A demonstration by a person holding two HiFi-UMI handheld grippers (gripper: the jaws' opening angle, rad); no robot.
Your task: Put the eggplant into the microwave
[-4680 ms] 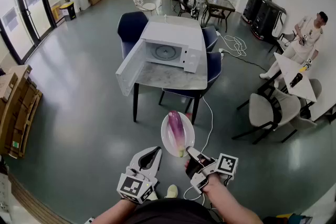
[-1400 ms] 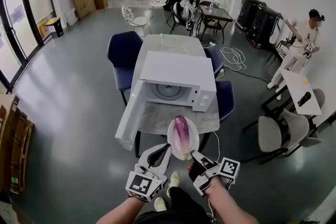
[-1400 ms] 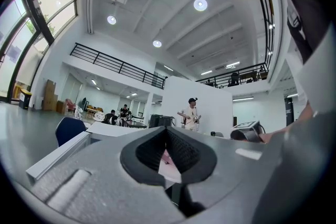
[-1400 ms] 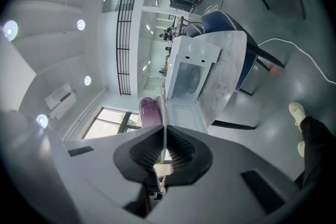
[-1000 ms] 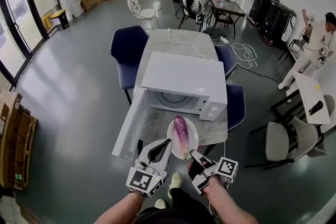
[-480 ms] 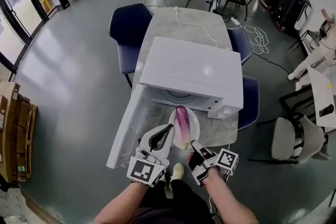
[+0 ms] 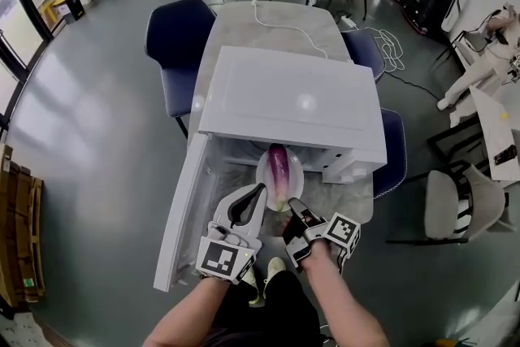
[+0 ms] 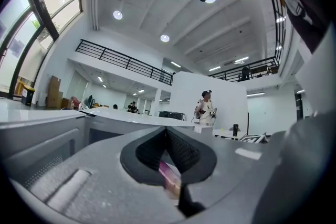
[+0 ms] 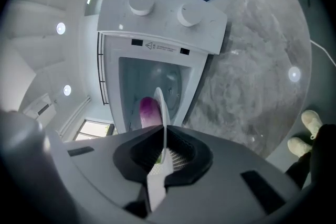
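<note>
The purple eggplant (image 7: 278,166) lies on a white plate (image 7: 263,176) at the mouth of the white microwave (image 7: 292,106), its far end just under the oven's top edge. My right gripper (image 7: 291,206) is shut on the plate's near rim. In the right gripper view the plate (image 9: 159,107) runs edge-on between the jaws of the right gripper (image 9: 160,136), with the eggplant (image 9: 149,110) in front of the oven cavity (image 9: 157,78). My left gripper (image 7: 260,191) sits just left of the plate, tips together and empty. Its pads meet in the left gripper view (image 8: 166,131).
The microwave door (image 7: 183,215) hangs open to the left, beside my left hand. The oven stands on a marble table (image 7: 244,28) with a white cable (image 7: 280,20). Blue chairs (image 7: 175,45) flank the table. A grey chair (image 7: 451,203) is at the right.
Both grippers have moved forward and down towards the microwave. The plate with the eggplant went from in front of the table edge to the oven's opening.
</note>
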